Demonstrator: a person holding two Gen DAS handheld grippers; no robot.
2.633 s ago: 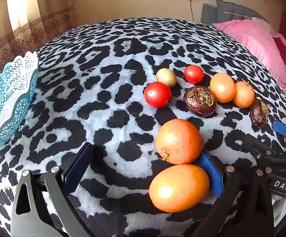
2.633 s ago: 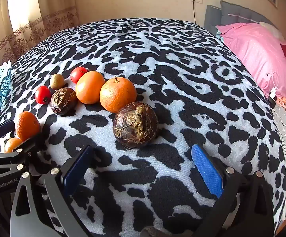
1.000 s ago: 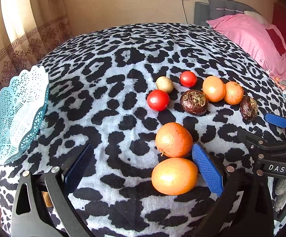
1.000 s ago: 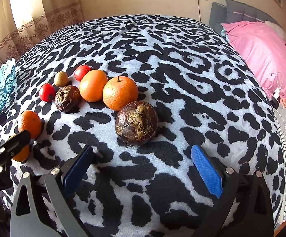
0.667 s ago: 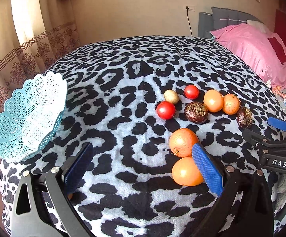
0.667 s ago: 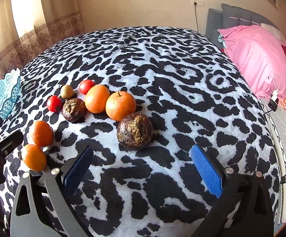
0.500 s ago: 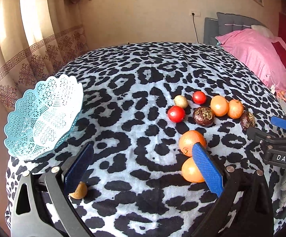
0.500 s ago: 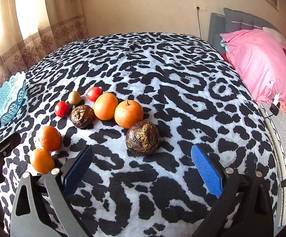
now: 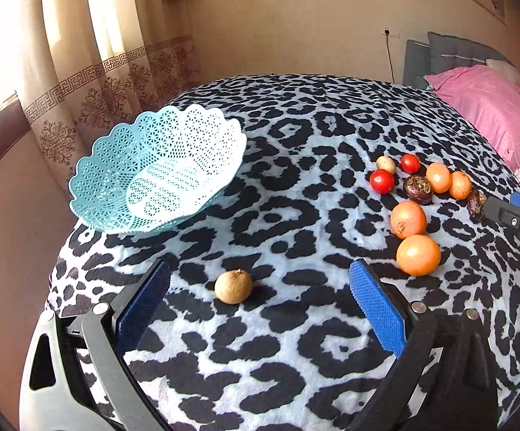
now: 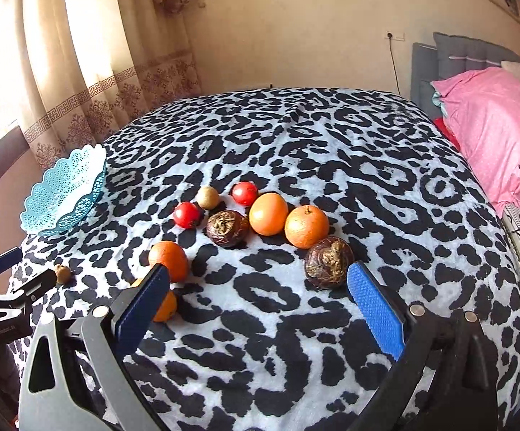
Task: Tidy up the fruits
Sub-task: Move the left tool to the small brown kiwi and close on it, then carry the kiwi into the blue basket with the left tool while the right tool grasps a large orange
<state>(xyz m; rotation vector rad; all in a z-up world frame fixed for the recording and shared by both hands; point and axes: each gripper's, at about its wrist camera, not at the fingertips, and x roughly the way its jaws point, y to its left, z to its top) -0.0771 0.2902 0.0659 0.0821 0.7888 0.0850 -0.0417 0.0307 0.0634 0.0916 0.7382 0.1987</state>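
A turquoise lace-pattern basket (image 9: 159, 168) (image 10: 62, 194) stands empty at the left edge of a leopard-print table. A small tan fruit (image 9: 233, 286) (image 10: 62, 273) lies just ahead of my open left gripper (image 9: 260, 309), between its fingers but untouched. To the right lie two oranges (image 9: 418, 254), two red tomatoes (image 9: 381, 181), another tan fruit (image 9: 385, 164), two more oranges and dark wrinkled fruits (image 9: 418, 189). My right gripper (image 10: 260, 305) is open above the table, with a dark fruit (image 10: 328, 262) by its right finger and an orange (image 10: 168, 260) behind its left.
A pink pillow (image 10: 493, 122) and a grey headboard (image 10: 450, 61) sit at the right. Patterned curtains (image 9: 91, 72) hang behind the basket. The cloth (image 10: 296, 136) reaches far back. The right gripper's tip (image 9: 515, 212) pokes in at the left view's right edge.
Both grippers have pulled back and risen, so the fruits look smaller and farther. The left view has swung left, bringing the whole basket and the small tan fruit into sight.
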